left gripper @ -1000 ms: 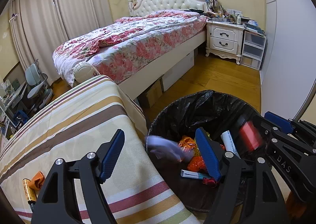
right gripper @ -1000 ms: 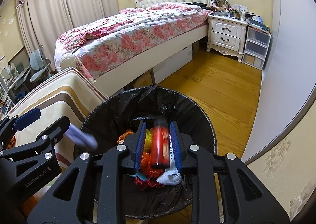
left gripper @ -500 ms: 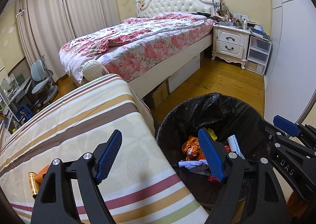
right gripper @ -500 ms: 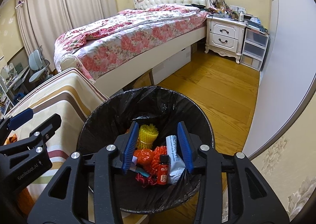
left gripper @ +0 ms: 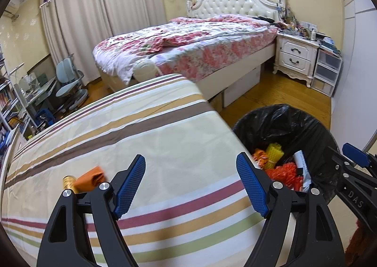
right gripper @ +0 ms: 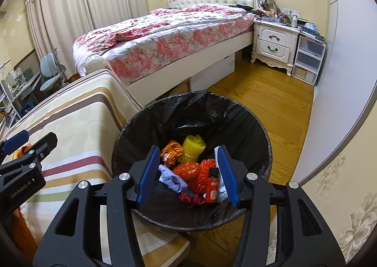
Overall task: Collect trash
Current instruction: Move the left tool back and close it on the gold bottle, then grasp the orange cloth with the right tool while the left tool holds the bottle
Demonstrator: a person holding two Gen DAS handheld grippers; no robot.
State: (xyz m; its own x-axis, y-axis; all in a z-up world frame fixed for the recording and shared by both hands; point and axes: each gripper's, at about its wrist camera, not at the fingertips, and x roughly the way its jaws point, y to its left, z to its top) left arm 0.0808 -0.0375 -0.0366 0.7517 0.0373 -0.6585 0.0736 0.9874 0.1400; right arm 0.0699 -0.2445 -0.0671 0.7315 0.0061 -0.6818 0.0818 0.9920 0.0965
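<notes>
Beside the black-lined trash bin (right gripper: 192, 125), the right gripper (right gripper: 187, 172) hangs above it, its empty jaws having just been opening. The left gripper (left gripper: 190, 184), jaws wide and empty, faces the striped table (left gripper: 165, 130), where an orange wrapper (left gripper: 90, 178) and small bottle (left gripper: 68, 181) remain; approaching fast could knock the bottle rolling off.

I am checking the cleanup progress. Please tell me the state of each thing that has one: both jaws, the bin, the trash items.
left gripper: jaws open, nothing between them
right gripper: jaws just opening, empty, above the bin
trash bin: upright, black liner, partly filled
red bottle: lying in the bin
orange wrapper: on the striped cover, not collected
gold tube: beside the wrapper, not collected
</notes>
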